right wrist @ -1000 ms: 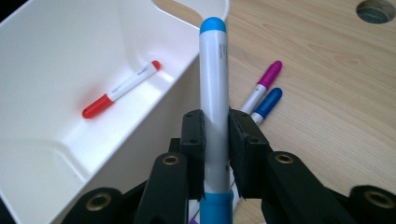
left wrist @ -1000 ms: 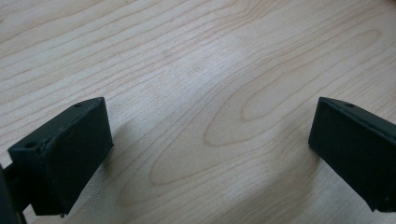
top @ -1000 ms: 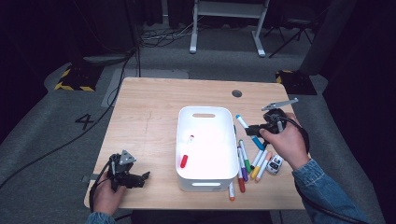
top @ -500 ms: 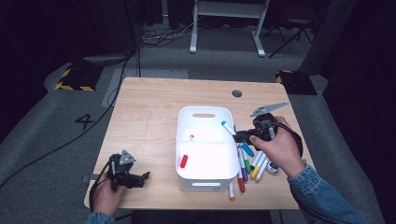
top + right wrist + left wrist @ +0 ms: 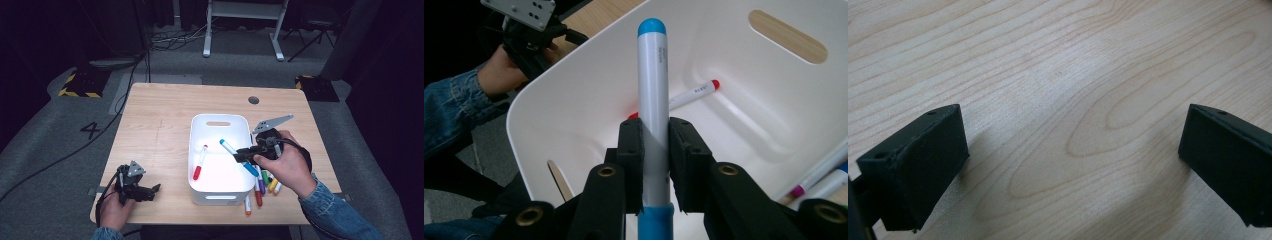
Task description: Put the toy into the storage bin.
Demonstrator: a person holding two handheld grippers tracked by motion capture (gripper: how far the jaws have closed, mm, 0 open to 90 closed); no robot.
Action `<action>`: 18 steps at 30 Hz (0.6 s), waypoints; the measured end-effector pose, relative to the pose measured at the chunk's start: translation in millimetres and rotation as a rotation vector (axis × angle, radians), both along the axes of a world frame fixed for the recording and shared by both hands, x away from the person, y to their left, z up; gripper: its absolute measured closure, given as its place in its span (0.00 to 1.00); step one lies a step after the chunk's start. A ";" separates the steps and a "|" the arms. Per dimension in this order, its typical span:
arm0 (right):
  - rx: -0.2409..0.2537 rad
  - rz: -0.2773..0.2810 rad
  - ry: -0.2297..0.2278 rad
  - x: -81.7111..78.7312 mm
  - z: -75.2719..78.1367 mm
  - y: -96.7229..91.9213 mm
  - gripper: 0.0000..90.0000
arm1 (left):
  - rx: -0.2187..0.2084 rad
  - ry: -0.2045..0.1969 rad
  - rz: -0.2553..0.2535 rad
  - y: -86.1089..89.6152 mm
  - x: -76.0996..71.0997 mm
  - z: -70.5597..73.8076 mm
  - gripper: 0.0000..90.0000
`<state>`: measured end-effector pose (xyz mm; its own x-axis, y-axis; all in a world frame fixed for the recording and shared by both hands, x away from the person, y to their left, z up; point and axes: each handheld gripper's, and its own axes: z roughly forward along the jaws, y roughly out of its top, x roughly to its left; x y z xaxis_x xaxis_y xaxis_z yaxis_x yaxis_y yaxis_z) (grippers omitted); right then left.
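Right tongs [image 5: 655,145] are clamped tight on the blue marker [image 5: 653,90], carrying it tip-forward over the white bin [image 5: 200,150], where a red marker [image 5: 200,162] lies on the floor. More markers [image 5: 262,187] sit on the surface just beside the bin's right wall. Left tongs [image 5: 150,190] rest spread wide, nothing between them, low over bare wood at the near left corner.

Light wood table [image 5: 160,125] carries white bin [image 5: 200,186], loose markers [image 5: 260,192] beside it
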<state>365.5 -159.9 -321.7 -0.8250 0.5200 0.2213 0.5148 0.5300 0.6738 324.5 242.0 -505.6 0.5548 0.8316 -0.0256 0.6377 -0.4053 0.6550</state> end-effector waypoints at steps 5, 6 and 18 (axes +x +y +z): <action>0.004 0.018 0.021 -2.5 -3.9 7.6 0.85 | 0.000 0.001 0.000 0.0 0.0 0.0 0.00; 0.004 0.029 0.018 -2.2 -5.7 8.5 0.85 | 0.001 0.001 0.000 0.0 0.0 0.0 0.00; -0.038 0.059 0.064 -4.9 -21.0 13.4 0.85 | 0.000 0.000 0.000 0.0 0.0 0.0 0.00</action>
